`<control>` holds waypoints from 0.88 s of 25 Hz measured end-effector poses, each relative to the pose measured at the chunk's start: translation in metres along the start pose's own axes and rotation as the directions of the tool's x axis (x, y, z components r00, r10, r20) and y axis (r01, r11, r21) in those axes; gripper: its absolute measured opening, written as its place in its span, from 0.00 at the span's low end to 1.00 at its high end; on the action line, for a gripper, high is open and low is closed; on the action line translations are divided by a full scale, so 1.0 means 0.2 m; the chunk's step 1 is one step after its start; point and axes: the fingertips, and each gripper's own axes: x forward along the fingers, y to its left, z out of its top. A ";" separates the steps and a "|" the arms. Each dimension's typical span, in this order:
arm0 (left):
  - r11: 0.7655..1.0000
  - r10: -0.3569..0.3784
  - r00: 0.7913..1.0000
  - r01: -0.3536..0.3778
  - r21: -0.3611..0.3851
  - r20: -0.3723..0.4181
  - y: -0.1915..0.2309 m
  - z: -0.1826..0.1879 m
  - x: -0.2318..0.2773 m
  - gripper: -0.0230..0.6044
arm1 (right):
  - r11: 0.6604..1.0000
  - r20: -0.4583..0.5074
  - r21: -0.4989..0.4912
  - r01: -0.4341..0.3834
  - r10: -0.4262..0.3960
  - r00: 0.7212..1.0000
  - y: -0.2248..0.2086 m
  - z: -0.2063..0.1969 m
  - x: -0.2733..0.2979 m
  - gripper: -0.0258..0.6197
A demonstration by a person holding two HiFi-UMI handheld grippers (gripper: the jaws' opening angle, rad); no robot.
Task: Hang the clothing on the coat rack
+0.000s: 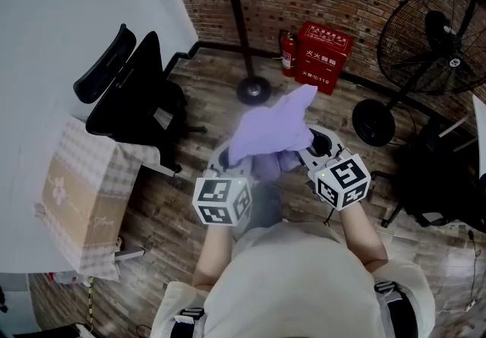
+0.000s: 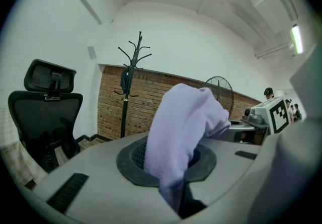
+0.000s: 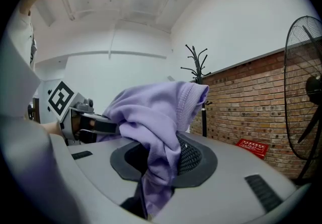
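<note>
A lilac garment [image 1: 273,127] is bunched up between my two grippers at chest height. My left gripper [image 1: 237,164] is shut on one end of it; in the left gripper view the cloth [image 2: 183,127] rises out of the jaws in a tall fold. On the other end my right gripper [image 1: 310,148] is shut, and there the fabric [image 3: 151,122] spills over the jaws with a ribbed hem on top. The black coat rack [image 1: 241,25] stands ahead by the brick wall, its hooks [image 2: 135,52] high up with a dark item hanging on them. The rack [image 3: 198,74] is apart from the garment.
A black office chair [image 1: 137,93] stands at the left beside a cloth-covered box [image 1: 83,192]. A red fire-equipment box [image 1: 323,55] and an extinguisher [image 1: 288,52] sit against the wall. A large floor fan [image 1: 433,40] stands at the right. The floor is wood planks.
</note>
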 end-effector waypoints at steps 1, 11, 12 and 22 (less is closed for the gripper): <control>1.000 0.000 1.000 0.000 0.000 0.001 0.01 0.01 0.01 0.12 | 1.000 0.000 0.001 0.000 0.000 1.000 -0.01 0.00 0.02 0.18; 1.000 -0.011 1.000 0.011 -0.010 0.017 0.16 0.09 0.24 0.12 | 1.000 -0.003 -0.006 0.007 -0.007 1.000 -0.17 0.04 0.24 0.18; 1.000 -0.013 1.000 0.013 -0.009 0.018 0.18 0.10 0.27 0.12 | 1.000 -0.002 -0.006 0.009 -0.009 1.000 -0.19 0.05 0.27 0.18; 0.999 -0.032 0.999 0.032 -0.004 0.013 0.39 0.25 0.61 0.12 | 1.000 -0.007 -0.005 0.029 -0.029 1.000 -0.43 0.14 0.60 0.18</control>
